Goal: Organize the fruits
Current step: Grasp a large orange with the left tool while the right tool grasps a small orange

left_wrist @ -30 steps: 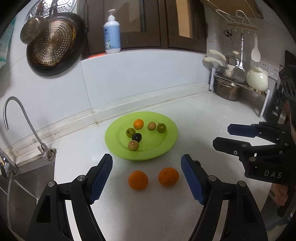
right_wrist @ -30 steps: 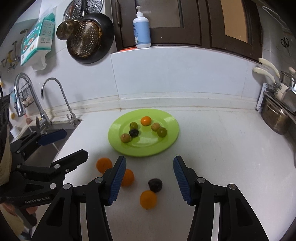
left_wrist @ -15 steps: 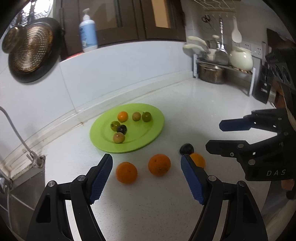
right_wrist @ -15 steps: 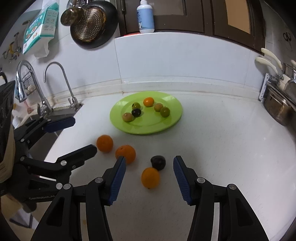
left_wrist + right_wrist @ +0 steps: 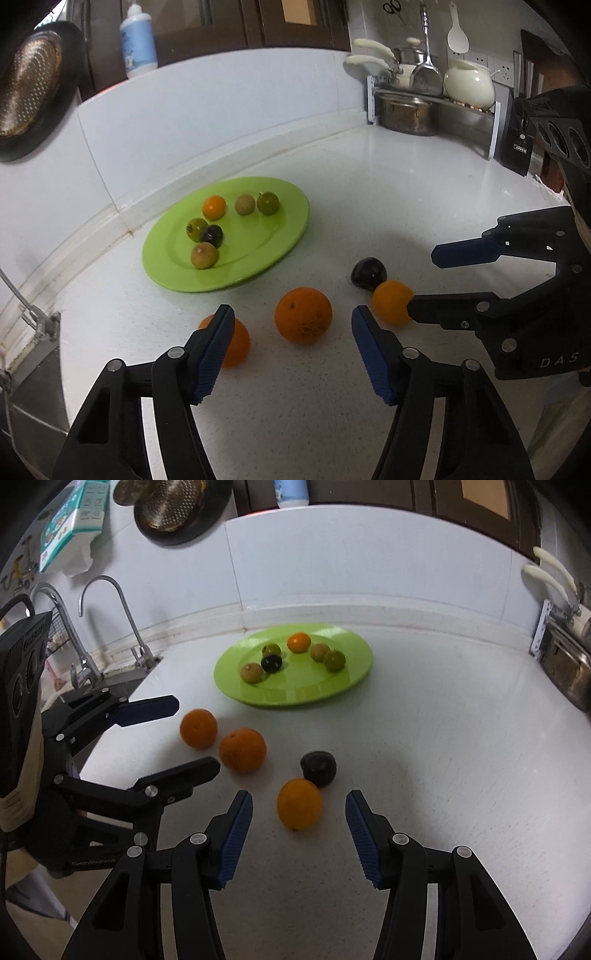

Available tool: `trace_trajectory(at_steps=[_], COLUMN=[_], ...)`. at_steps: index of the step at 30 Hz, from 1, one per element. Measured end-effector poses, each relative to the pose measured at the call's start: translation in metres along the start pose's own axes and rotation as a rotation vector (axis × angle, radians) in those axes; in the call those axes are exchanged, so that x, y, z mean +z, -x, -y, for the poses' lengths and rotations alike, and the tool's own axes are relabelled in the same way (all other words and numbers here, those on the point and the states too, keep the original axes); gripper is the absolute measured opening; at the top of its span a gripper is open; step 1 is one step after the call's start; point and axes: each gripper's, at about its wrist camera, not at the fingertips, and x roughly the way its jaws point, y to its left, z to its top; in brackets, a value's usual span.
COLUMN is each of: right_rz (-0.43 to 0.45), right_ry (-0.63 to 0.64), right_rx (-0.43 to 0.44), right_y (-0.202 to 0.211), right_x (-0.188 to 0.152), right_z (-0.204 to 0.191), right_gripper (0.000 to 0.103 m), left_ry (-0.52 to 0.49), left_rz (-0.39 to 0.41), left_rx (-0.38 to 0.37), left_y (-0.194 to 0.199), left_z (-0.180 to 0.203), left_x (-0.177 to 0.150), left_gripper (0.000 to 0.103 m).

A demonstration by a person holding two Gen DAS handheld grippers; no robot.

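A green plate (image 5: 288, 225) (image 5: 351, 672) holds several small fruits on the white counter. In front of it lie three oranges and a dark plum (image 5: 368, 274) (image 5: 318, 768). My left gripper (image 5: 291, 317) hovers low with the middle orange (image 5: 303, 315) (image 5: 242, 750) framed between its jaws, which are closing without touching it; another orange (image 5: 236, 341) (image 5: 198, 728) sits partly behind its left finger. My right gripper (image 5: 298, 806) is open around the third orange (image 5: 299, 804) (image 5: 391, 301), apart from it. Each gripper shows in the other's view.
A sink with taps (image 5: 110, 620) lies at the left counter edge. A rack with pots (image 5: 424, 107) stands at the back right. A pan (image 5: 177, 506) hangs on the wall and a soap bottle (image 5: 138, 44) stands on the ledge.
Both grippers have sunk toward the counter and the loose oranges look larger. The left jaws have narrowed. The left view swung right, bringing the plum and third orange into sight.
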Motion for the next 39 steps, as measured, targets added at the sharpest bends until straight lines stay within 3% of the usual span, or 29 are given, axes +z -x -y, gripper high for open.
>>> trace_trajectory(at_steps=[4, 16, 24, 26, 39], right_rz=[-0.029, -0.06, -0.078, -0.077, -0.057], right_ry=[-0.003, -0.043, -0.072, -0.076, -0.094], right_rx=[0.01, 0.075, 0.105, 0.107, 0.112], right_y=[-0.009, -0.028, -0.039, -0.038, -0.031], right_x=[-0.003, -0.002, 0.0, -0.001, -0.001], right_z=[0.002, 0.01, 0.013, 0.013, 0.015], right_gripper=[0.046, 0.038, 0.034, 0.034, 0.034], left_ry=[0.006, 0.072, 0.12, 0.12, 0.151], left_rz=[-0.036, -0.082, -0.124, -0.128, -0.126], left_rx=[-0.024, -0.055, -0.083, -0.087, -0.067], left_y=[-0.014, -0.034, -0.044, -0.046, -0.032], left_z=[0.001, -0.006, -0.008, -0.007, -0.007], left_x=[-0.002, 0.002, 0.002, 0.002, 0.002], left_gripper=[0.06, 0.056, 0.049, 0.042, 0.042])
